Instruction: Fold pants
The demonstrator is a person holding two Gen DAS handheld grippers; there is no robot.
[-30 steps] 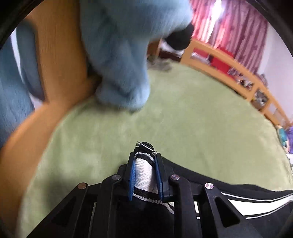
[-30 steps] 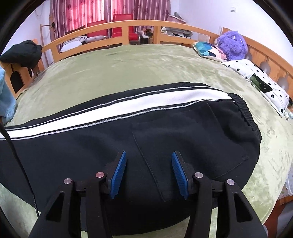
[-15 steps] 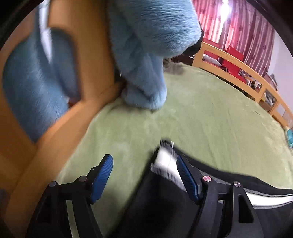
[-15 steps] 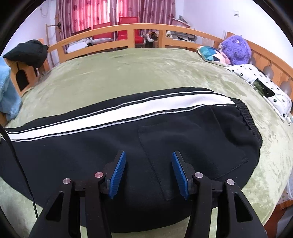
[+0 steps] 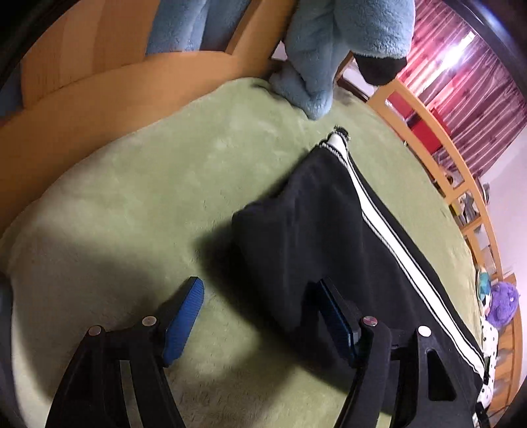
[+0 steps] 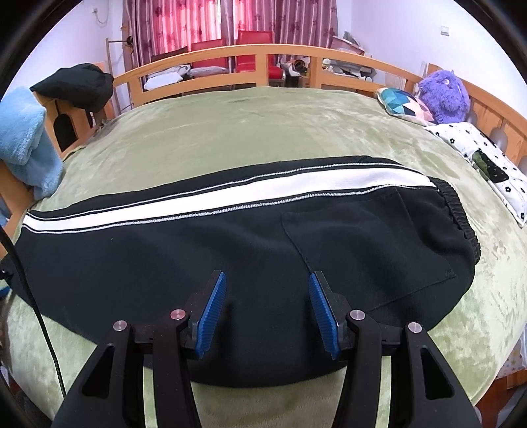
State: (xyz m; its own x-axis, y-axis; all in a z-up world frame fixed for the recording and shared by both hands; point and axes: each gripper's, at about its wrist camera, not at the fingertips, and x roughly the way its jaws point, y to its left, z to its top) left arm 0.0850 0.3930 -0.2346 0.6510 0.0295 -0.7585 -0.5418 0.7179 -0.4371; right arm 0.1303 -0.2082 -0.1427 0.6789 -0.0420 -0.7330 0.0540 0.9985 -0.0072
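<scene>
one pair of pants (image 6: pixel 230 237) lies flat across the green bed (image 6: pixel 263 131).
both tools are released: left gripper (image 5: pixel 260 316) over the cuff end, right gripper (image 6: pixel 266 309) above the seat, neither pinching cloth; blue blanket (image 5: pixel 329 49) on the rail.

Daylight glows pink through the curtains (image 6: pixel 204 26) behind the bed; right view is bright and sharp, left view dimmer and slightly soft, curtains (image 5: pixel 461 66) blown out, dark shadow on the green blanket (image 5: pixel 131 204), heavy fisheye bending at edges
</scene>
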